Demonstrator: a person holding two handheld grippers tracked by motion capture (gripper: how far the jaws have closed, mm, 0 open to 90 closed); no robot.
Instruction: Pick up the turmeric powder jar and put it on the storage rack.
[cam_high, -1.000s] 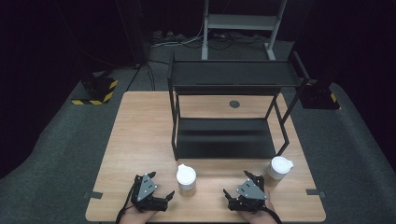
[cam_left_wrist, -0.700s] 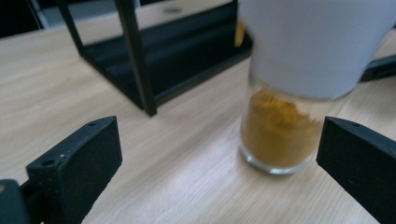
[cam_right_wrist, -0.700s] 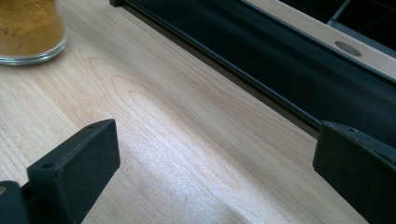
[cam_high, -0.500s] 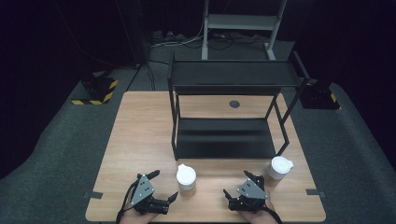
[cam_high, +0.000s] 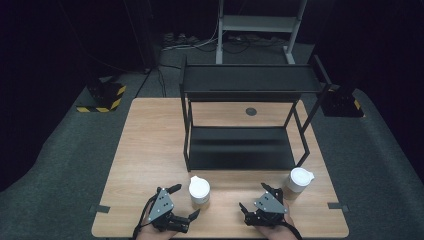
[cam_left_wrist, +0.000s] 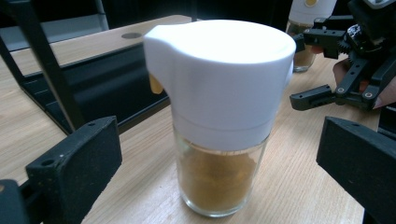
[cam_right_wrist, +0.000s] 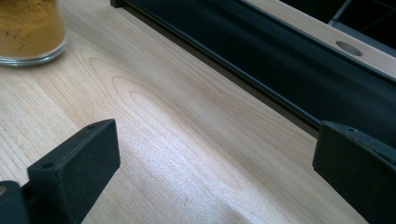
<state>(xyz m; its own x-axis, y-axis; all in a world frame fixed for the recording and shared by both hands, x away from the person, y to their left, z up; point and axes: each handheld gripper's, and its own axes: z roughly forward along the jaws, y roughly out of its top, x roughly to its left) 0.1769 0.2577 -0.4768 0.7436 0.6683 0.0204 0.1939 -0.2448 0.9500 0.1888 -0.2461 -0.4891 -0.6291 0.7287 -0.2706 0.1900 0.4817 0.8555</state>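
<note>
Framing the jar (cam_left_wrist: 219, 116) between my left gripper's (cam_high: 181, 202) spread jaws, not touching.
My right gripper (cam_high: 253, 196) hangs released over bare table (cam_right_wrist: 177, 140), near the rack (cam_high: 240, 150).

Clear glossy glass jar (cam_left_wrist: 219, 182) with a smooth white plastic lid (cam_left_wrist: 224, 70) (matt-ish), on the pale wood-grain table (cam_right_wrist: 177, 140).

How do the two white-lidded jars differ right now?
The left jar stands by the left hand-held gripper, between its open jaws in that gripper's view; the right jar stands beside the right hand-held gripper, outside its jaws. The left jar sits nearer the table's front edge; the right jar is closer to the rack. Both have white spouted lids and stand upright.
</note>
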